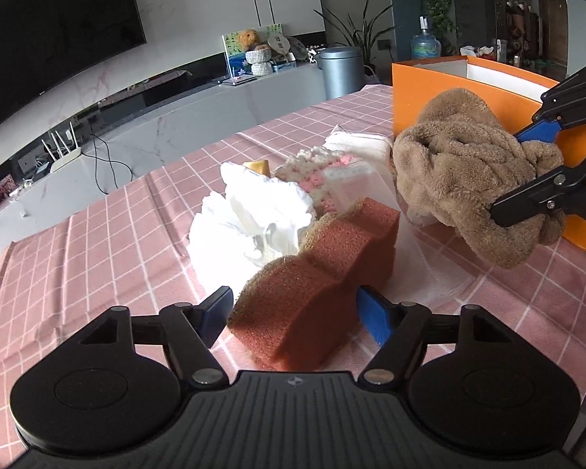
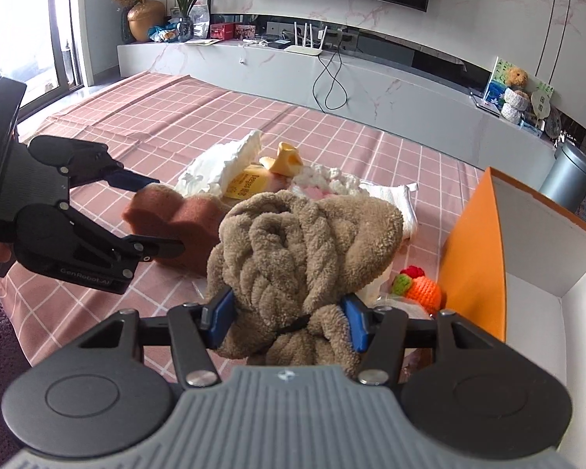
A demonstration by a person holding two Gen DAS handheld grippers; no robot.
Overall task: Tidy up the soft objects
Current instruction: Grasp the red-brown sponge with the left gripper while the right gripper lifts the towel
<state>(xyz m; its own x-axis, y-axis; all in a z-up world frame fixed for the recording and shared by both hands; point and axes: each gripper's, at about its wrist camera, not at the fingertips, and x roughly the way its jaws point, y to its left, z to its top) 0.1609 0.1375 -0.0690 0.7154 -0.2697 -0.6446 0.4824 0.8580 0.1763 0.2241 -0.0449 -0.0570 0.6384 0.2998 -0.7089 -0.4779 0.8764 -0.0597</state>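
Soft items, heaped mid-table on a pink checked cloth (image 1: pixel 97 234).
- Brown towel (image 2: pixel 304 242): bundled, clamped between the right gripper (image 2: pixel 289 322) pads, held off the cloth just beside the orange box (image 2: pixel 472 258), probably bound for it.
- Brown sponge (image 1: pixel 316 273): lying on the cloth; left gripper (image 1: pixel 293 312) jaws stand apart, one either side, apparently not yet squeezing.
- White tissue (image 1: pixel 250 219): crumpled, touching the sponge's far side.
- Knitted carrot (image 2: pixel 422 287): beside the box wall.

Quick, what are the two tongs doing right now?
Left tongs: open around the brown sponge, not squeezing it.
Right tongs: shut on the fuzzy brown towel.
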